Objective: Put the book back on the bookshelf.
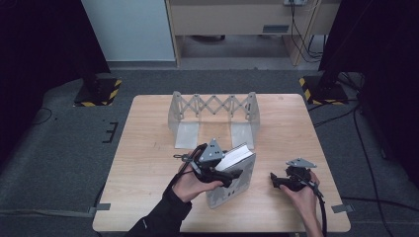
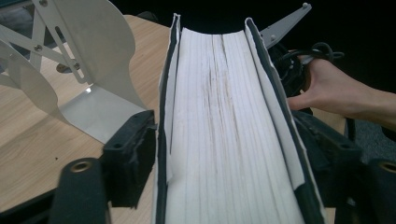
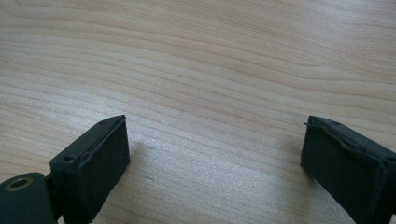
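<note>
A thick grey-covered book (image 1: 236, 170) with white page edges (image 2: 224, 135) stands tilted above the front middle of the wooden table (image 1: 148, 148). My left gripper (image 1: 228, 176) is shut on the book, one jaw on each cover. An extendable metal book rack (image 1: 213, 116) with a scissor back stands at the table's far middle, a little beyond the book. My right gripper (image 1: 276, 181) rests low at the front right, open, its jaws wide apart over bare wood (image 3: 215, 149).
The rack's white end plate and base (image 2: 93, 102) lie close to the book's left side in the left gripper view. The person's right hand (image 2: 336, 93) holds the other gripper beyond the book. Dark stands (image 1: 96, 91) flank the table on the floor.
</note>
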The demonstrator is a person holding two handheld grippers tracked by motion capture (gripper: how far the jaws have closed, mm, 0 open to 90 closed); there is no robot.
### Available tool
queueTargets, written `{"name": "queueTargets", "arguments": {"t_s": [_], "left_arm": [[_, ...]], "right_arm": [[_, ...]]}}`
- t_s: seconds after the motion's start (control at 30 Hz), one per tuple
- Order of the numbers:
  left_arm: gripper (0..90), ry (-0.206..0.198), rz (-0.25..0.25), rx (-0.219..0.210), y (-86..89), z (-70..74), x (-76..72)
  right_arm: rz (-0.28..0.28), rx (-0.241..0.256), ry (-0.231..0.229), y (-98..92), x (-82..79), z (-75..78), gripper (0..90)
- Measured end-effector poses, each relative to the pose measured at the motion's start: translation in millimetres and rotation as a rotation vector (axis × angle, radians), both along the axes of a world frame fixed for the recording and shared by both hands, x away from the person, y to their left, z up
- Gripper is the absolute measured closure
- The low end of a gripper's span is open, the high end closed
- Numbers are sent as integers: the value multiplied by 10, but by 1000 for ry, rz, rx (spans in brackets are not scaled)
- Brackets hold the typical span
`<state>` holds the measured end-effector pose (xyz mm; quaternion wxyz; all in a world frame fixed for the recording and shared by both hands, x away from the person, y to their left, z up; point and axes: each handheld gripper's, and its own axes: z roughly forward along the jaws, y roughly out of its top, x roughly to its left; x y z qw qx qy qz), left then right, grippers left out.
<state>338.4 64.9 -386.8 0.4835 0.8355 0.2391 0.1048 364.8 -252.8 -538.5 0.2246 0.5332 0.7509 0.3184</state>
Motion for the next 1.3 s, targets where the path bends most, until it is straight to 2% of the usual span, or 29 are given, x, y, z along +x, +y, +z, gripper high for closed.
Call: {"name": "queueTargets", "arguments": {"t_s": [0.1,0.23,0.27,0.33,0.37,0.4,0.43,0.47,0.5,0.93,1.13,1.3], "left_arm": [[363,-6,15,4,-1,4,5],[399,-16,15,16,-8,9,-11],[415,-36,23,20,-13,9,-28],[428,-37,22,13,-10,7,-30],[428,-39,24,1,-6,2,-30],[470,-38,27,-31,13,3,-31],[481,-38,27,-31,13,3,-31],[481,-27,21,-58,29,-3,-24],[493,-33,23,-63,31,-5,-29],[515,2,18,-59,47,23,23],[517,26,29,-76,77,25,74],[518,24,38,-73,96,32,71]], "right_arm": [[0,0,0,0,0,0,83],[1,-1,-1,-1,0,-1,82],[1,-1,-1,-1,1,-1,83],[0,0,0,0,0,0,83],[1,-1,-1,-1,0,-1,82],[0,0,0,0,0,0,82],[0,0,0,0,0,0,82],[1,0,0,-1,1,0,82],[3,0,-1,-2,2,-1,81],[5,1,-1,-3,5,-1,79],[7,1,0,-4,6,-1,78],[7,2,0,-4,6,-1,78]]}}
